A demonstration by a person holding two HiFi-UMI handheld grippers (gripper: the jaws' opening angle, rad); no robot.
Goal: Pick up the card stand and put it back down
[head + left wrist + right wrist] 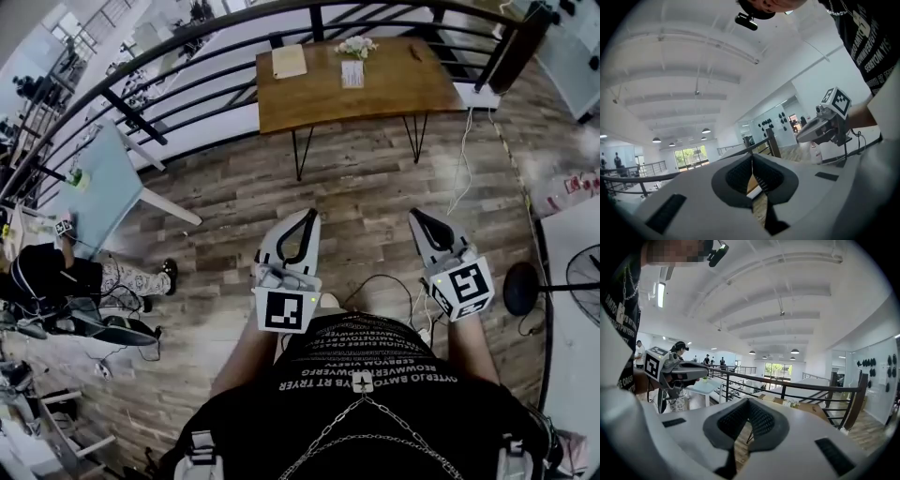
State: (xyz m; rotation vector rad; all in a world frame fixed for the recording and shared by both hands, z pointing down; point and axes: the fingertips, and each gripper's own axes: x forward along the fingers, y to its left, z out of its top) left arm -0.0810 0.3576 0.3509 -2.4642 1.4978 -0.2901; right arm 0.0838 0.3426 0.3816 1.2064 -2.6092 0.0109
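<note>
Plainly both are pressed shut on nothing: the left tongs (306,219) and right tongs (421,218) are held out before us, well apart from the card stand (352,73), which sits on the wooden table (398,94) just beside the flowers (356,44). Arriving shut, we judge, would topple it (or nudge the flowers). It seems upright, face toward us, long axis vertical, though it is too small to be sure.

Wooden table (394,89), plank floor (375,187), metal railing (136,117), matt plastic left claw (751,159).
</note>
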